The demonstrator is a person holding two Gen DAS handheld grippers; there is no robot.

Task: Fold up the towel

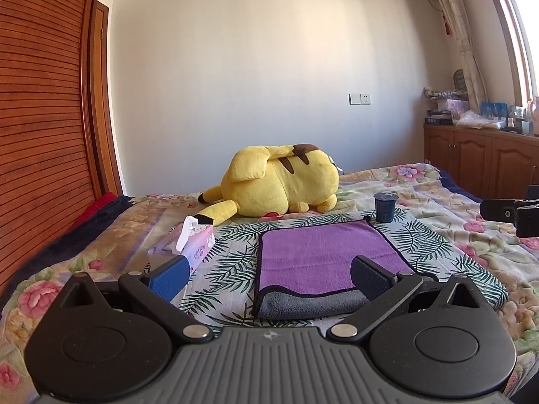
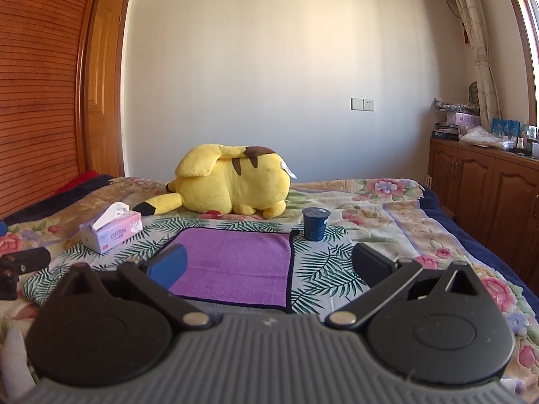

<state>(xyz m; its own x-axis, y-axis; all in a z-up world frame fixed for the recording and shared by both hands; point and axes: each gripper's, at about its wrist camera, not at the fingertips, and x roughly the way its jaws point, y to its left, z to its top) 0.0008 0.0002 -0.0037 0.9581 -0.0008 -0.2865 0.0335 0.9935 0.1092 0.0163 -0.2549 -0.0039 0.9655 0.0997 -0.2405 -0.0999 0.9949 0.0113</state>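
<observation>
A purple towel [image 1: 323, 256] with a dark border and grey underside lies folded flat on the bed; its grey layer shows along the near edge. It also shows in the right wrist view [image 2: 235, 262]. My left gripper [image 1: 269, 277] is open and empty, just in front of the towel's near edge. My right gripper [image 2: 269, 266] is open and empty, over the towel's near right part. The right gripper's side shows at the right edge of the left wrist view [image 1: 512, 213]; the left gripper shows at the left of the right wrist view [image 2: 20, 266].
A yellow plush toy [image 1: 279, 181] lies behind the towel. A tissue box [image 1: 195, 244] stands at its left, a dark blue cup [image 1: 385, 207] at its far right corner. The floral bedspread [image 1: 454, 235] covers the bed. Wooden cabinets [image 2: 488, 185] stand at right, a slatted wooden headboard [image 1: 40, 118] at left.
</observation>
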